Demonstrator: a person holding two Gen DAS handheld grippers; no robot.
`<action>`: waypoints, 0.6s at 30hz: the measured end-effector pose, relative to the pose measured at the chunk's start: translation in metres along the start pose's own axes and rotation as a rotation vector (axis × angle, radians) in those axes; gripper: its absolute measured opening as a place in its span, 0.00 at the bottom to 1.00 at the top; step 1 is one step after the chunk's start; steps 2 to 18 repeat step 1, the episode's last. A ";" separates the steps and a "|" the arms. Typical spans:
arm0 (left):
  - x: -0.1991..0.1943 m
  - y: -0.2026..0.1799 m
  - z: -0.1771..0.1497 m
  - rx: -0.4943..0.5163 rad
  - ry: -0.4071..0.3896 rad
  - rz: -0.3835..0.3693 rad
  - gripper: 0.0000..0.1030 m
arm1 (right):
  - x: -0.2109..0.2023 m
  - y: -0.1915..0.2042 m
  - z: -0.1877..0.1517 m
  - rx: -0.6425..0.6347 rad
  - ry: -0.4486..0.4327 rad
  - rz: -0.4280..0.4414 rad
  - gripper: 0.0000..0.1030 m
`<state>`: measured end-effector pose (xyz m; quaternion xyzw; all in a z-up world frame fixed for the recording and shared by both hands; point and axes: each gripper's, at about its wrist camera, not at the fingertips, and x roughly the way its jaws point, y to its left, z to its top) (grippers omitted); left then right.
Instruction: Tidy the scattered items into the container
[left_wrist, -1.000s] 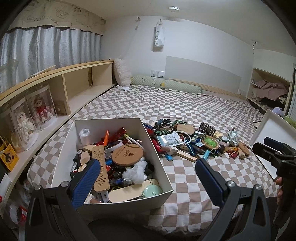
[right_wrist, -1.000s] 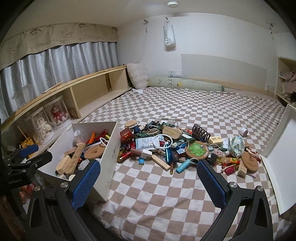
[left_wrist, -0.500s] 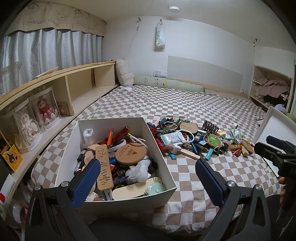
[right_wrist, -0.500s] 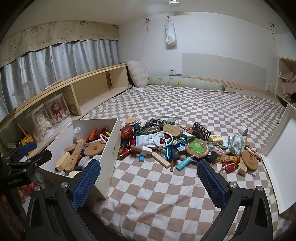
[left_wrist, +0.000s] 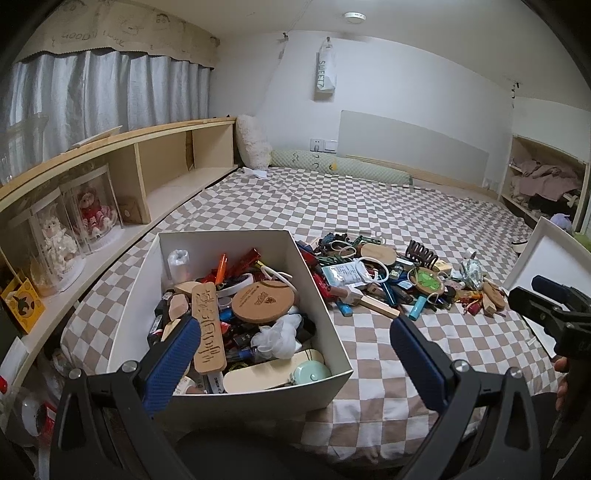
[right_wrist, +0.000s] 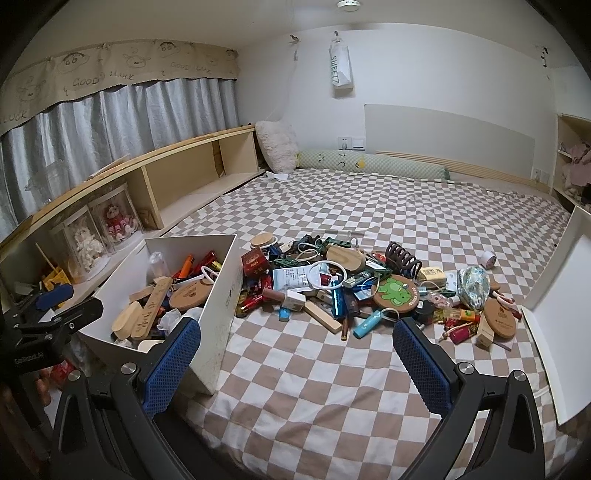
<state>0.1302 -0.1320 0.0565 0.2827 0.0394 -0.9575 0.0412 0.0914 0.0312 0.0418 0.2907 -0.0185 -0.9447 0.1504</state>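
A white box (left_wrist: 317, 295) (right_wrist: 225, 280) stands on the checkered bed, holding wooden pieces, a cork coaster, pens and other small things. To its right lies a heap of scattered items (left_wrist: 388, 273) (right_wrist: 362, 288): a green frog coaster (right_wrist: 395, 291), a wooden block (right_wrist: 323, 314), a blue tube (right_wrist: 367, 325), a brown hair claw (right_wrist: 402, 258). My left gripper (left_wrist: 295, 347) hovers open above the box's near edge, nothing between its fingers. My right gripper (right_wrist: 295, 354) hangs open over bare bedding in front of the heap, also holding nothing.
The box's white lid (right_wrist: 557, 317) leans at the right edge of the bed. A wooden shelf (left_wrist: 162, 173) with doll display cases (left_wrist: 74, 229) runs along the left. A pillow and bolster lie at the far wall.
Both grippers have drawn back and risen a little, so the box and heap look slightly farther away. Both stay open and nothing was picked up.
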 end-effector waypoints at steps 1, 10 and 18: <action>0.000 0.000 0.000 0.002 -0.002 0.002 1.00 | 0.000 0.000 0.000 0.001 0.000 0.001 1.00; 0.000 0.000 0.000 0.002 -0.002 0.002 1.00 | 0.000 0.000 0.000 0.001 0.000 0.001 1.00; 0.000 0.000 0.000 0.002 -0.002 0.002 1.00 | 0.000 0.000 0.000 0.001 0.000 0.001 1.00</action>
